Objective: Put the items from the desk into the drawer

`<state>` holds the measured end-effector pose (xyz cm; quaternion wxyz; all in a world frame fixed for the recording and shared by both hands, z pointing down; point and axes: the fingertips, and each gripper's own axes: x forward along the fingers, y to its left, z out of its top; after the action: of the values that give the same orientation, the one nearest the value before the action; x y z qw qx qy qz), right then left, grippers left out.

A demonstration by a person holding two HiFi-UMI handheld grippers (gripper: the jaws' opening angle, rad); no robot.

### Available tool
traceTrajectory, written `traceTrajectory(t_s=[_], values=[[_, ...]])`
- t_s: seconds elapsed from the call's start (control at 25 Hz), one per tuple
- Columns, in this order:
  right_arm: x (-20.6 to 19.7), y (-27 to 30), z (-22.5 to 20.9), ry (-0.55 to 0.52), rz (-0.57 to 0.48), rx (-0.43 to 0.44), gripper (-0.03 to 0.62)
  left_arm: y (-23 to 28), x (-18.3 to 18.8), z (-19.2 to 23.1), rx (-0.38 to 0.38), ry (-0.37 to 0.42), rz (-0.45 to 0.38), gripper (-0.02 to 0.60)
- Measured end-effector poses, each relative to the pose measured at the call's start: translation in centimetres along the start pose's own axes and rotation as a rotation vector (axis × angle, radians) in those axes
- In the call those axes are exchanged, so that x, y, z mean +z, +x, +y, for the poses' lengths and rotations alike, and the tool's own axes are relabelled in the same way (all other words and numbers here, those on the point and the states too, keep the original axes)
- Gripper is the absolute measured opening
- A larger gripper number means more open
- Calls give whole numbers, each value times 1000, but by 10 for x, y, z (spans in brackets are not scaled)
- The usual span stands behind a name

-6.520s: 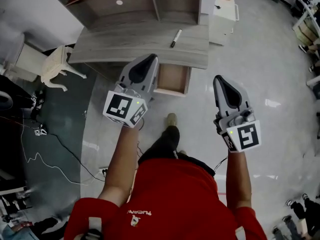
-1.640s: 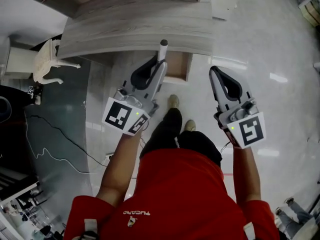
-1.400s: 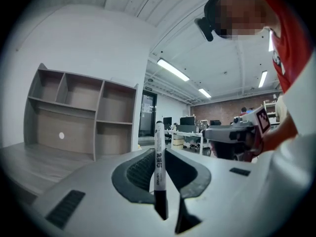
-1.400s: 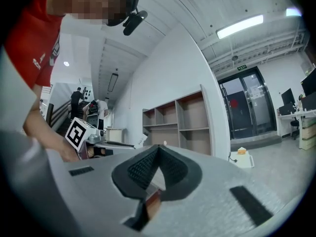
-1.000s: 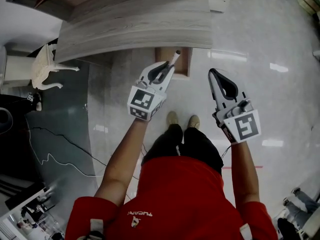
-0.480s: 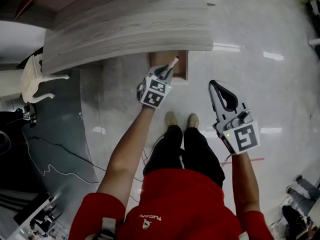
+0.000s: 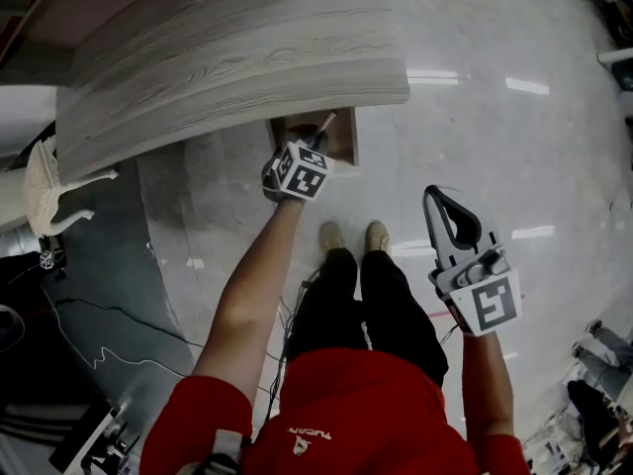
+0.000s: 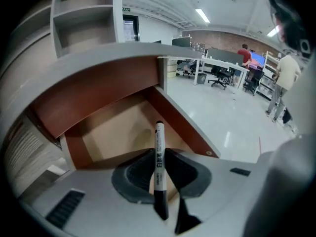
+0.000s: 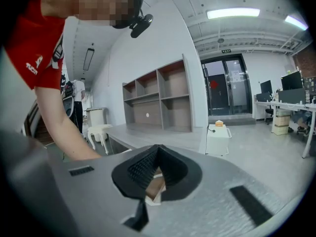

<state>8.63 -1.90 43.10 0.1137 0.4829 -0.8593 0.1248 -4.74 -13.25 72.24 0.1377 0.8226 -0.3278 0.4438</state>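
My left gripper [image 7: 309, 151] is shut on a white marker with a black cap [image 7: 323, 125]. It points steeply down at the open wooden drawer [image 7: 344, 144] under the grey desk top [image 7: 227, 57]. In the left gripper view the marker [image 8: 158, 142] stands out past the pads of the left gripper [image 8: 159, 156], with the bare drawer floor behind it and the drawer's side wall [image 8: 183, 128] to its right. My right gripper [image 7: 447, 204] hangs apart, at the right over the shiny floor. Its jaws meet at the tip, and in its own view the right gripper [image 9: 157, 151] holds nothing.
The person's shoes [image 7: 351, 236] stand just in front of the drawer. A white chair [image 7: 45, 181] and cables [image 7: 94, 310] on a dark mat lie to the left. An open shelf unit [image 9: 160, 100] rises behind the desk, with a small white cabinet [image 9: 217, 138] to its right.
The marker lay on the desk in the earliest frame. Since then the left gripper has carried it off the desk edge and down over the open drawer. The right gripper has sunk a little.
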Motion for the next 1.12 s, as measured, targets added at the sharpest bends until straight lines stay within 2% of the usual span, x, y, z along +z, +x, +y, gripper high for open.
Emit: traceTrajectory(t_s=[0.32, 0.56, 0.76, 1.12], values=[[-10, -17, -6, 9, 19, -36, 5, 19, -12, 1, 23, 7, 81, 60], [-12, -17, -11, 6, 24, -41, 5, 24, -11, -1, 4, -6, 95, 69], [-9, -11, -9, 2, 12, -24, 5, 14, -4, -2, 6, -10, 56, 80], [10, -2, 2, 3, -27, 17, 5, -41, 33, -6, 14, -57, -89, 80]])
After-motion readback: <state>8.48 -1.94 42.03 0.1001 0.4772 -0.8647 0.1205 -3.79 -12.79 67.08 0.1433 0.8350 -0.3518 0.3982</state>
